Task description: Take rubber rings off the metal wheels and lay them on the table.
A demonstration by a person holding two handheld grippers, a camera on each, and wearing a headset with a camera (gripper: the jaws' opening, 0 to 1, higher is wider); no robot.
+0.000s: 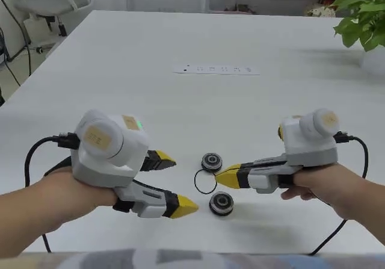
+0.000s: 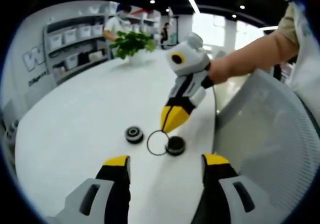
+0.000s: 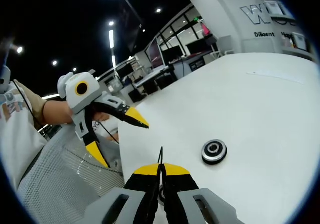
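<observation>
I see the white counter [image 1: 180, 100] under everything, and over its near edge my left tool [image 1: 174, 183] hangs with its jaws spread wide, holding nothing. My right tool [image 1: 225, 177] is pinched closed on the thin black rubber ring [image 1: 195, 182], which sits between the far metal wheel [image 1: 212, 162] and the near metal wheel [image 1: 221, 203], both flat on the counter

Large "W" and smaller "Diligent", partly legible, on the white wall [image 3: 235, 28]
</observation>
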